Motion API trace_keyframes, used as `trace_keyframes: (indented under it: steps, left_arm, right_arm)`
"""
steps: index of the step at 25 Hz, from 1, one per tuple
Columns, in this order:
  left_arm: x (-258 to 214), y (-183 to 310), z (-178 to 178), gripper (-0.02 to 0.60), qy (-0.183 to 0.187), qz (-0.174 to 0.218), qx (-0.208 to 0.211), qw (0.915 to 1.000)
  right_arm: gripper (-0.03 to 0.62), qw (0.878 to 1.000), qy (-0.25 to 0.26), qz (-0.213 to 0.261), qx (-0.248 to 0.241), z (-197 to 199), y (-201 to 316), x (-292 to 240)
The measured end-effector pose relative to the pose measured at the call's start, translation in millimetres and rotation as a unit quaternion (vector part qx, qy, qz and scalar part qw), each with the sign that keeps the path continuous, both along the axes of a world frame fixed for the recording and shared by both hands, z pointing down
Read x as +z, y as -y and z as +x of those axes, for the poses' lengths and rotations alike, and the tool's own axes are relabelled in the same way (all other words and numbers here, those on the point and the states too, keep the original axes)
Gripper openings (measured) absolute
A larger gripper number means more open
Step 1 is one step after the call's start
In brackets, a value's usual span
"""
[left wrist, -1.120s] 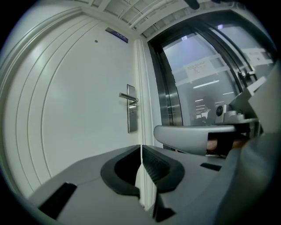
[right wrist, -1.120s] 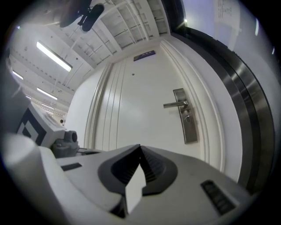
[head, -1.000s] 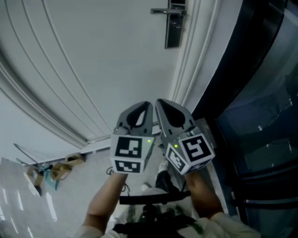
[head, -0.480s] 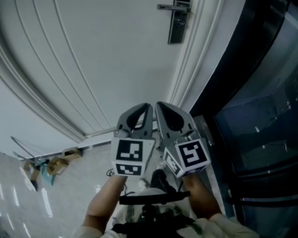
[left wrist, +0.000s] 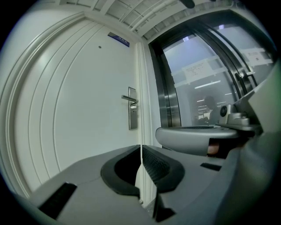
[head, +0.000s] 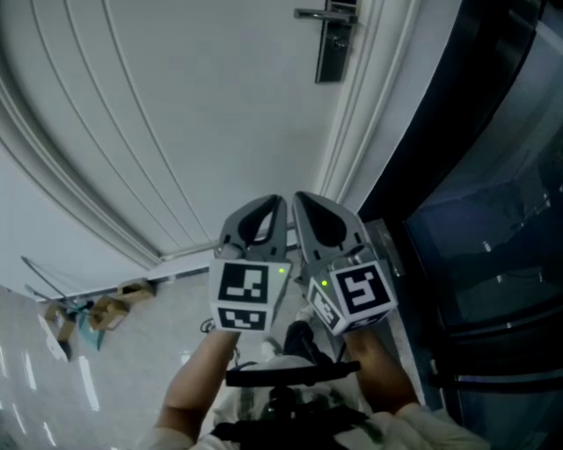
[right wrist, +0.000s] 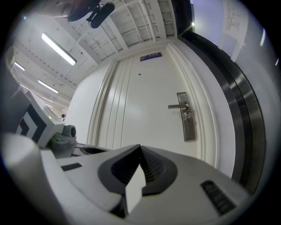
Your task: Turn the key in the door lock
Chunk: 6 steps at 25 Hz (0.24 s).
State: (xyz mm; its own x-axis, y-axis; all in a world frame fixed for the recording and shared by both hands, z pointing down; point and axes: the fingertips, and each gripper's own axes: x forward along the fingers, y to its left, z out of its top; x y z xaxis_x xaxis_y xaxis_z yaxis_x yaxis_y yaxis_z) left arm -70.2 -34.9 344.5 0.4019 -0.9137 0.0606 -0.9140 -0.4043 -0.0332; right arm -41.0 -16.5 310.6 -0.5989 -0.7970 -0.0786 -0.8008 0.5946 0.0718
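Observation:
The white door point(head: 202, 114) stands ahead, its dark metal lock plate point(head: 330, 48) and lever handle point(head: 318, 14) at the top of the head view, well beyond both grippers. In the right gripper view a small dark shape sits on the lock plate point(right wrist: 188, 121) under the handle point(right wrist: 177, 106); whether it is the key is too small to tell. My left gripper point(head: 278, 202) and right gripper point(head: 299, 197) are held side by side, both shut with nothing between the pads. The shut left gripper point(left wrist: 140, 148) faces the lock plate point(left wrist: 133, 115), and the shut right gripper point(right wrist: 140, 148) faces the door too.
A dark-framed glass wall point(head: 493, 176) runs along the right of the door frame point(head: 352, 123). Small clutter point(head: 88, 321) lies on the floor by the door's lower left. A blue sign point(right wrist: 150, 56) hangs above the door.
The head view has shifted slightly, so the lock plate sits a little further right. Both grippers stay shut and side by side, with nothing visibly different over the last half second.

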Motion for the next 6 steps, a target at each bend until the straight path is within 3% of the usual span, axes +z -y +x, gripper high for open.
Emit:
trace_keyframes:
  steps: [6]
  left_arm:
    - [0.1,1.7,5.4,0.026,0.002,-0.001,0.004,1.0]
  right_arm:
    - [0.009,1.0,0.005,0.002,0.002,3.7,2.4,-2.2]
